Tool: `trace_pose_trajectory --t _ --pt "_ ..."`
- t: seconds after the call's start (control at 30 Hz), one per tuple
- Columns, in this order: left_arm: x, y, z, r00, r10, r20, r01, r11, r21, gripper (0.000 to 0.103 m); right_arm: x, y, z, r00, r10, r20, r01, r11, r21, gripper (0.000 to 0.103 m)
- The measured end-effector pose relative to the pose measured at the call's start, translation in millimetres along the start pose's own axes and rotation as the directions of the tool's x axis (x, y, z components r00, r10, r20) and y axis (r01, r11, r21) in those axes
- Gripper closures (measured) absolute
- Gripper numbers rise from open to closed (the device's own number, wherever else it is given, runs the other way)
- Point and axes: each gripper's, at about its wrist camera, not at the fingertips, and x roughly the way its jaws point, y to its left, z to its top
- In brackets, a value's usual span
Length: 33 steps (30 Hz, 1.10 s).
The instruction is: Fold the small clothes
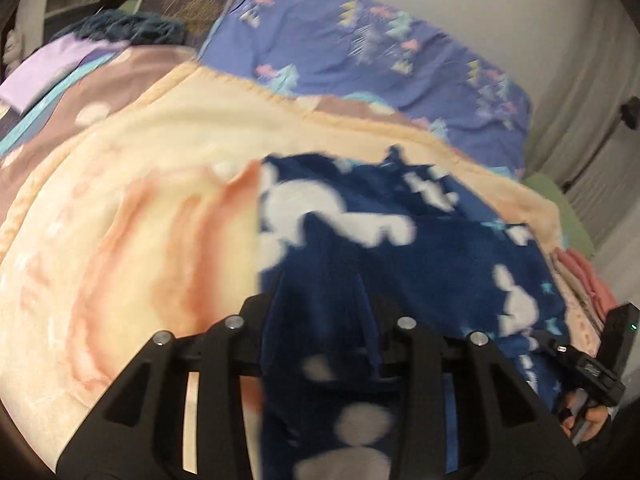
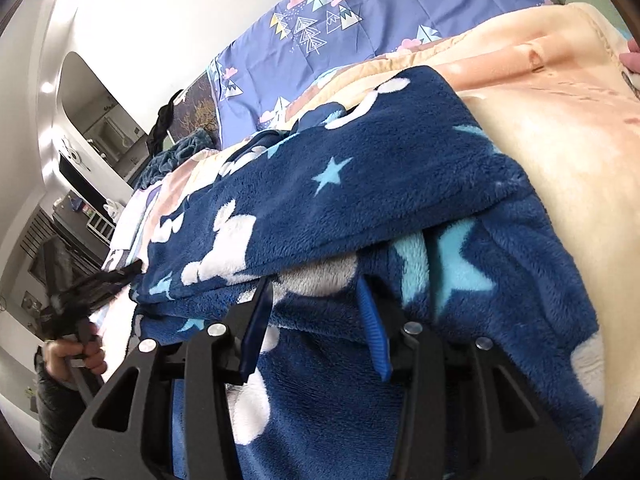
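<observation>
Navy fleece garment lies partly folded on the peach blanket; right gripper stands apart over it, left gripper clamps cloth; more folds remain.

Left wrist view motion-blurred, dimmer; right wrist view sharp, bright, white wall glare; fisheye bending, dark corners.

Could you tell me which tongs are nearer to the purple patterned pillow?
Neither is clearly nearer. Both the left tongs and the right tongs are at the navy fleece, with the pillow beyond the blanket.
</observation>
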Motion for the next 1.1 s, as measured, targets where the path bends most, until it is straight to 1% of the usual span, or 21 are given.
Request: trace_pose_trajectory --t 0.07,0.13,0.17,0.23,0.27,0.33,0.37,0.4,0.47,0.6,0.63,0.67,0.7,0.73,0.77,0.8,0.83,0.9,0.93,1.0,1.1 --pt "-6.9 -21.4 -9.6 0.999 -0.039 0.016 0.038 0.997 0.069 0.078 -9.8 12.9 -0.2 1.0 -0.007 -0.01 0.007 1.0 -0.024 0.058" --pt "-3.1 -46.9 -17.5 0.998 -0.067 -0.005 0.067 0.987 0.145 0.079 -23.6 34.6 3.3 0.997 0.079 -0.022 -0.081 0.992 -0.093 0.058" --pt "4.1 -56.0 -22.2 0.997 -0.068 -0.028 0.072 0.983 0.171 0.079 -32.8 49.4 7.5 0.994 0.105 -0.001 -0.104 0.983 -0.15 0.058" --pt "29.3 -68.8 -35.6 0.996 -0.015 -0.085 0.033 0.977 0.213 0.079 -39.4 61.8 16.4 0.993 0.111 0.044 -0.1 0.974 -0.204 0.058" --pt "45.0 -69.1 -42.8 0.993 0.021 -0.116 0.005 0.976 0.216 0.079 -37.0 62.4 22.6 0.994 0.087 0.059 -0.072 0.974 -0.216 0.058" --pt "59.4 -69.0 -49.8 0.993 0.037 -0.115 -0.011 0.976 0.219 0.079 -16.4 44.9 33.4 0.994 -0.082 0.065 0.093 0.977 -0.19 0.058" --pt "57.2 -68.3 -49.5 0.993 0.036 -0.112 -0.01 0.976 0.219 0.08 2.6 27.6 34.7 0.966 -0.256 0.048 0.26 0.948 -0.185 0.059" --pt "54.4 -67.5 -48.9 0.993 0.029 -0.112 -0.004 0.976 0.218 0.079 22.1 10.4 30.5 0.936 -0.35 0.02 0.347 0.915 -0.206 0.066" --pt "52.6 -61.7 -51.0 0.994 -0.007 -0.113 0.03 0.978 0.204 0.079 30.2 -8.8 26.2 0.959 -0.284 0.001 0.28 0.947 -0.159 0.065" --pt "47.4 -60.7 -50.5 0.994 -0.001 -0.105 0.022 0.979 0.203 0.079 10.7 14.4 25.0 0.941 -0.337 0.023 0.334 0.922 -0.196 0.064" --pt "44.0 -64.2 -51.1 0.995 0.011 -0.1 0.01 0.978 0.209 0.079 2.1 18.9 20.6 0.945 -0.327 0.008 0.323 0.928 -0.185 0.064" --pt "35.7 -68.0 -52.9 0.996 0.019 -0.088 0.0 0.977 0.212 0.074 -7.7 17.8 13.1 0.958 -0.288 -0.013 0.282 0.944 -0.169 0.063" --pt "23.4 -71.2 -55.8 0.997 0.008 -0.071 0.008 0.977 0.213 0.061 -23.0 20.4 2.7 0.978 -0.207 -0.037 0.199 0.967 -0.157 0.062" --pt "3.2 -77.2 -62.6 0.998 -0.042 -0.054 0.054 0.97 0.237 0.054 -33.7 22.4 -6.8 0.989 -0.13 -0.072 0.118 0.982 -0.15 0.062" --pt "-8.3 -81.3 -67.8 0.997 -0.062 -0.05 0.073 0.963 0.261 0.051 -45.0 21.5 -22.2 0.989 -0.01 -0.145 -0.007 0.994 -0.114 0.062" --pt "-21.1 -85.4 -75.5 0.996 -0.071 -0.047 0.082 0.953 0.293 0.049 -51.9 19.0 -37.8 0.972 0.101 -0.212 -0.114 0.992 -0.054 0.062" --pt "-36.6 -88.2 -87.2 0.996 -0.07 -0.046 0.081 0.94 0.331 0.048 -57.2 17.8 -52.3 0.949 0.181 -0.257 -0.189 0.982 -0.004 0.062" --pt "-60.7 -84.5 -109.1 0.997 -0.066 -0.047 0.078 0.928 0.364 0.04 -66.5 14.5 -90.5 0.865 0.356 -0.353 -0.335 0.934 0.121 0.062" --pt "-68.5 -80.0 -117.1 0.997 -0.061 -0.048 0.075 0.929 0.363 0.039 -74.3 15.5 -110.4 0.838 0.394 -0.377 -0.364 0.919 0.151 0.062" --pt "-83.8 -66.5 -131.7 0.998 -0.047 -0.05 0.062 0.938 0.341 0.039 -86.9 18.0 -128.8 0.828 0.412 -0.38 -0.382 0.911 0.154 0.062" --pt "-106.2 -41.2 -149.6 0.999 -0.009 -0.048 0.021 0.962 0.274 0.038 -109.0 26.8 -146.6 0.781 0.498 -0.378 -0.458 0.867 0.197 0.06"
